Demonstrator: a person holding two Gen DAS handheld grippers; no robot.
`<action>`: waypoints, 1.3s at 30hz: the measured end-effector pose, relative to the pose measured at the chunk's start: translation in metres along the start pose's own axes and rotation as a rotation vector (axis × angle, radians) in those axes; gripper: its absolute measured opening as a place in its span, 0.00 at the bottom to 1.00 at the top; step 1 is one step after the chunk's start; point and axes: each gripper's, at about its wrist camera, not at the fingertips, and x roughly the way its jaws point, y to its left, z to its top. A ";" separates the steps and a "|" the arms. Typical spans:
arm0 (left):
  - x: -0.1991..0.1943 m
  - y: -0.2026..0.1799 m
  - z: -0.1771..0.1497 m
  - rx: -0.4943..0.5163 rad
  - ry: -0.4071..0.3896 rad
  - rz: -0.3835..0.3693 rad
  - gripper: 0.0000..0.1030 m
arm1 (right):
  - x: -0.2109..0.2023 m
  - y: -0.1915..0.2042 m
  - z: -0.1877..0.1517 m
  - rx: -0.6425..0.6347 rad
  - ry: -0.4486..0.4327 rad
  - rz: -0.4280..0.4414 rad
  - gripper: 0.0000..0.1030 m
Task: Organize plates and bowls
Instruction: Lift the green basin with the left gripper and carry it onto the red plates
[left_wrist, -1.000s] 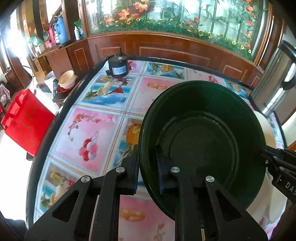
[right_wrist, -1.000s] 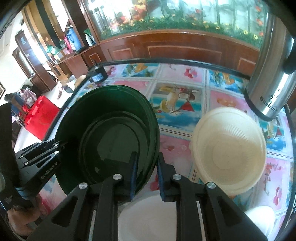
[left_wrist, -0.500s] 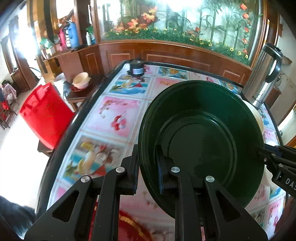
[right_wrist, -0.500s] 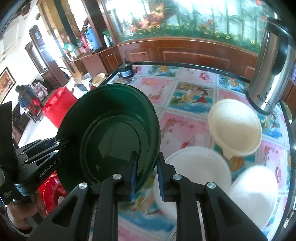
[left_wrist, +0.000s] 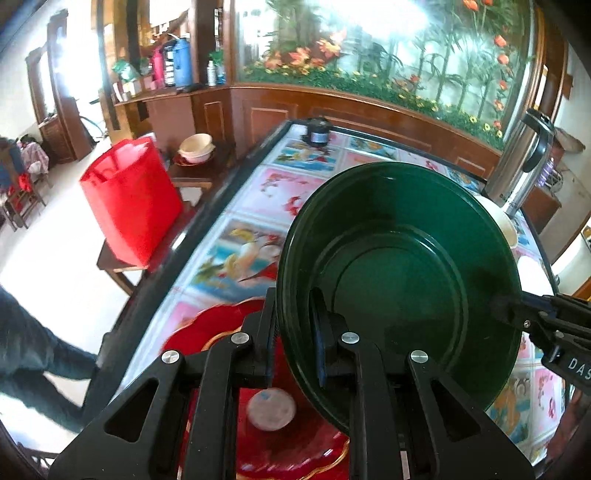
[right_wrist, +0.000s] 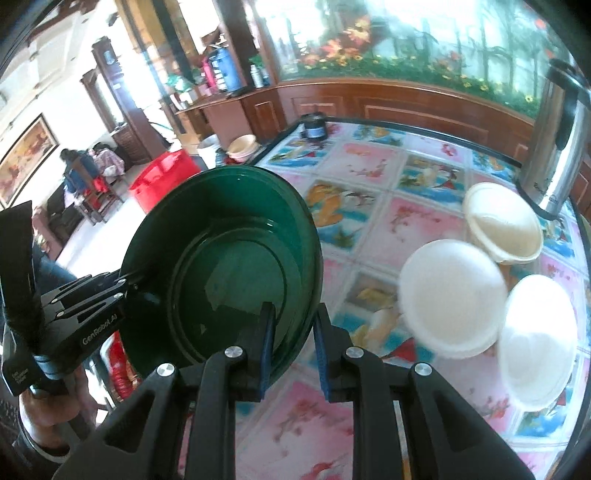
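Note:
A dark green bowl (left_wrist: 399, 280) hangs in the air over the table, held from both sides. My left gripper (left_wrist: 293, 325) is shut on its near left rim. My right gripper (right_wrist: 291, 332) is shut on the opposite rim, and it shows at the right edge of the left wrist view (left_wrist: 517, 314). In the right wrist view the green bowl (right_wrist: 229, 273) fills the left half, with the left gripper (right_wrist: 129, 288) clamped on its far side. Under the bowl, at the near left of the table, lies a red plate (left_wrist: 280, 439) with a gold edge.
Two white bowls (right_wrist: 450, 295) (right_wrist: 535, 339) and a cream bowl (right_wrist: 502, 225) sit on the table's right side. A steel thermos (right_wrist: 561, 147) stands behind them. A small black jar (left_wrist: 317, 133) is at the far edge. A red bag (left_wrist: 129, 206) sits on a stool left of the table.
Both grippers have carried the green bowl back toward the table's near left end and slightly up. The red plate has come into view beneath it. The white bowls now lie farther to the right.

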 end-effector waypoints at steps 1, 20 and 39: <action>-0.004 0.006 -0.004 -0.002 -0.004 0.009 0.15 | 0.002 0.010 -0.002 -0.018 0.003 0.003 0.20; 0.003 0.082 -0.072 -0.102 0.083 0.065 0.15 | 0.062 0.080 -0.044 -0.142 0.151 0.043 0.22; 0.010 0.083 -0.077 -0.083 0.051 0.108 0.19 | 0.066 0.072 -0.055 -0.086 0.190 0.102 0.27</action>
